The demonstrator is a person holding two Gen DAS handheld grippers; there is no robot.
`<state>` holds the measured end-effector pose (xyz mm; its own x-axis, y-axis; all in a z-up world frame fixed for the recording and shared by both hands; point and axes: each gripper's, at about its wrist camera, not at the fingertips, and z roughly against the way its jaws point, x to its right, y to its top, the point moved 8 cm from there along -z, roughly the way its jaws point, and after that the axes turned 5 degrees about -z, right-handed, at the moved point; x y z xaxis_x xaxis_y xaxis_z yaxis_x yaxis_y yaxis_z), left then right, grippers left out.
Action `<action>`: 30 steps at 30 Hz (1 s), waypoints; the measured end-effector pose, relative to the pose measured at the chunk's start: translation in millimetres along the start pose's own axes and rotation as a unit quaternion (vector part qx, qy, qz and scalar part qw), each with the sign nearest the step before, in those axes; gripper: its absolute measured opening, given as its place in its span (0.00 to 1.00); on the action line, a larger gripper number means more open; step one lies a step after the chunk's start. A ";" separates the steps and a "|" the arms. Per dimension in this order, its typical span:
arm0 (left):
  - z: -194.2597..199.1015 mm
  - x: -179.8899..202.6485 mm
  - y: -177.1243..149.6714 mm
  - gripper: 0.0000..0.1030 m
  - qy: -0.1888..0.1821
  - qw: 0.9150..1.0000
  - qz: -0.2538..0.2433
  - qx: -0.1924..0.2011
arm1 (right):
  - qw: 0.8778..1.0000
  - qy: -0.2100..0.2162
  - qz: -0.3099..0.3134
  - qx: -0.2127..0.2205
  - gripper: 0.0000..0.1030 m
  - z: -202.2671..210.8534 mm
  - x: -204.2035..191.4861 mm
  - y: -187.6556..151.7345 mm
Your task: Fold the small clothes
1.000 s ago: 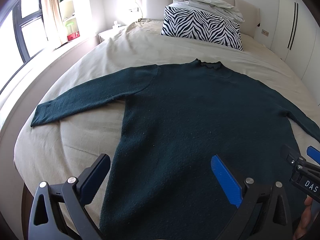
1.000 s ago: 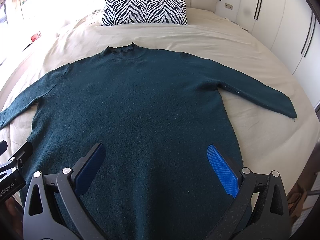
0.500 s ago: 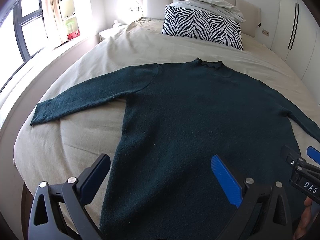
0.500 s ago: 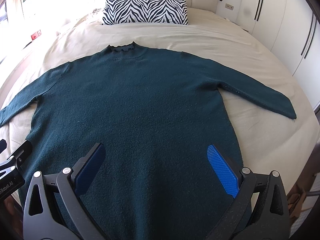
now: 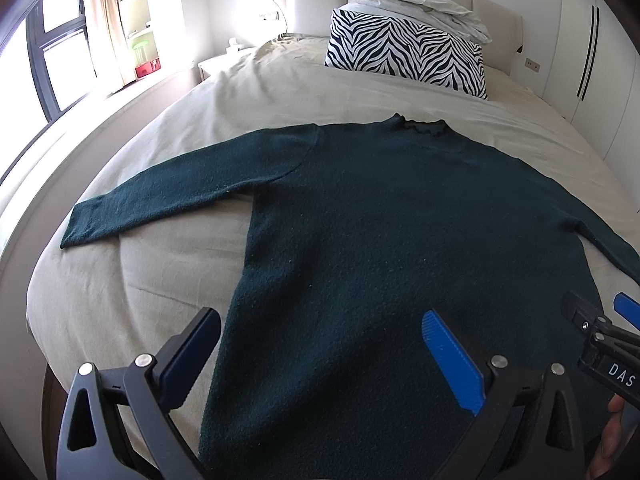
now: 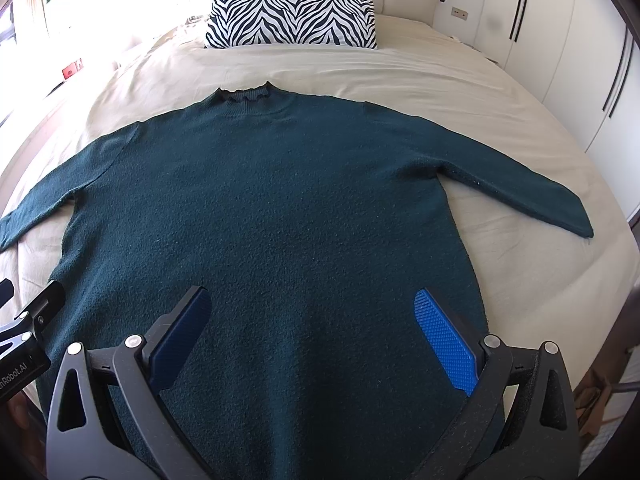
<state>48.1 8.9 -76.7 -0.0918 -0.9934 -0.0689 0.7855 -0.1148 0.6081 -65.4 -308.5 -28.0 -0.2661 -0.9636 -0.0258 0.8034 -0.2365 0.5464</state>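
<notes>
While the dark green knitted sweater (image 6: 272, 216) lies flat, sleeves outspread, below the zebra-striped pillow (image 6: 292, 16), your left gripper (image 5: 320, 356) and right gripper (image 6: 312, 332) hover wide open, empty: pinch each hem corner squarely.

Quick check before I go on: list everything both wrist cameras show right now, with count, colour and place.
sweater: one, dark green, flat on the bed, sleeves spread, collar away from the cameras
zebra pillow: one, black and white, at the headboard
folded bedding: one pile, pale, on top of the pillow
bed sheet: one, beige, under the sweater
wardrobe doors: white, right of the bed
window: dark frame, left of the bed
left tongs: blue pads, open, above the hem
right tongs: blue pads, open, above the hem
</notes>
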 end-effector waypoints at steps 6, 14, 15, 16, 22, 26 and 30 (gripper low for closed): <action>-0.3 -0.5 -1.4 1.00 0.000 1.000 0.001 -0.001 | 1.000 0.000 0.001 -0.001 1.00 -1.4 -1.0 -1.2; -0.8 -0.4 -2.1 1.00 0.000 1.000 0.001 -0.001 | 1.000 0.000 0.001 -0.002 1.00 -2.1 -1.3 -2.0; -0.8 -0.4 -2.2 1.00 0.000 1.000 0.001 -0.001 | 1.000 0.000 0.001 -0.002 1.00 -2.1 -1.6 -2.1; -0.9 -0.4 -2.1 1.00 0.000 1.000 0.001 -0.001 | 1.000 0.000 0.002 -0.002 1.00 -2.2 -1.5 -2.3; -1.8 -0.3 -3.5 1.00 0.001 1.000 0.001 -0.002 | 1.000 0.000 0.002 -0.004 1.00 -3.1 -2.4 -4.4; -2.1 -0.2 -5.3 1.00 0.001 1.000 0.002 -0.003 | 1.000 0.000 0.002 -0.004 1.00 -3.3 -2.7 -5.2; -2.5 -0.4 -6.2 1.00 0.000 1.000 0.003 -0.004 | 1.000 0.000 0.003 -0.005 1.00 -3.9 -3.1 -6.1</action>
<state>44.9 10.0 -82.4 -0.0868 -0.9940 -0.0661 0.7908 -0.1091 0.6023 -67.4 -304.6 -34.5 -0.2619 -0.9648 -0.0233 0.8104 -0.2330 0.5376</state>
